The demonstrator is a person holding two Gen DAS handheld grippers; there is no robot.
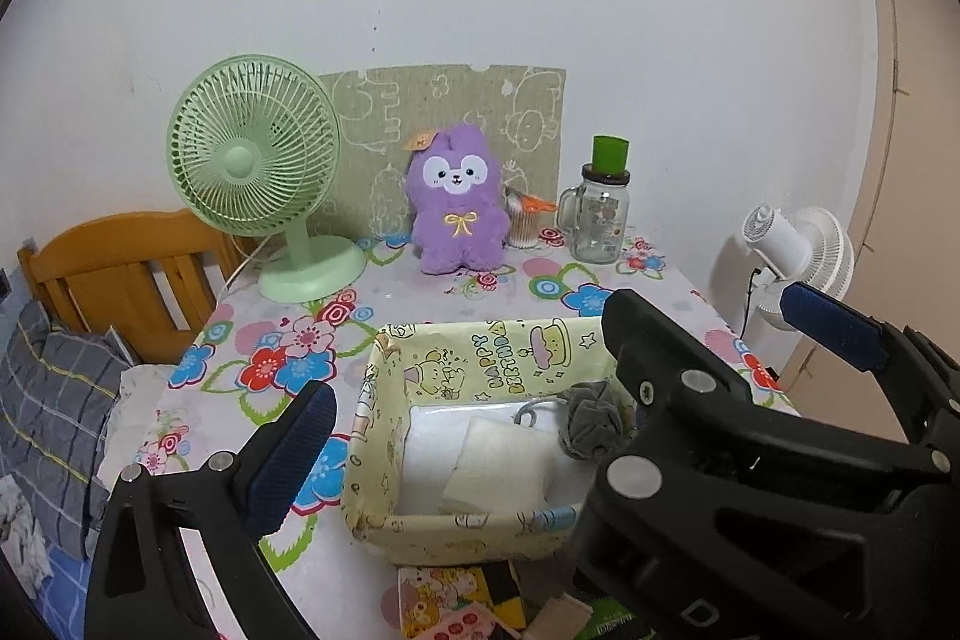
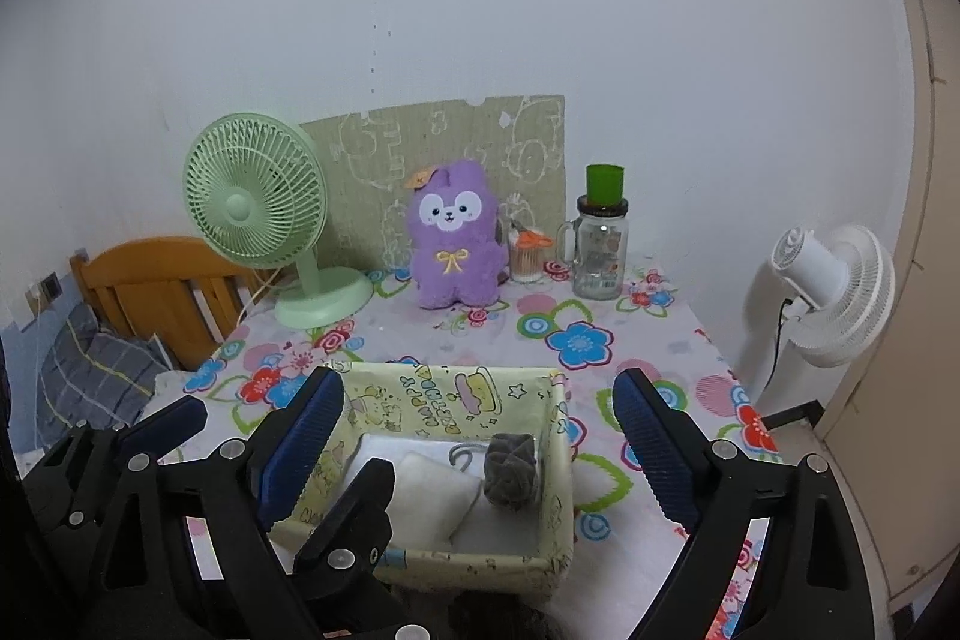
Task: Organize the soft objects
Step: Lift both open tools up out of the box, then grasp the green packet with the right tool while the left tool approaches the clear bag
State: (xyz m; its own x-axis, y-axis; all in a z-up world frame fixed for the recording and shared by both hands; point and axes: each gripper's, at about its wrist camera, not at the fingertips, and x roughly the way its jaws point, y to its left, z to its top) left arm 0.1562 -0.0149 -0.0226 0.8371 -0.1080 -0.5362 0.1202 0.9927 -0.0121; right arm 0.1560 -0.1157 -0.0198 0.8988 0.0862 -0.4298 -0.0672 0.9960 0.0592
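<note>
Both grippers wide open over the yellow box (image 2: 555,466), nothing between the jaws.

Left gripper (image 1: 600,376) and right gripper (image 2: 480,442) above the floral table (image 2: 660,340); white cloths (image 2: 432,490) and grey pouf (image 2: 510,466) inside the box; behind: green fan (image 2: 255,208), purple plush (image 2: 455,244), jar (image 2: 600,250).

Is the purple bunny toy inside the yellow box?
No, the purple bunny toy stands on the flowered tablecloth by the wall, well behind the yellow box, which holds white cloths and a grey pouf.
</note>
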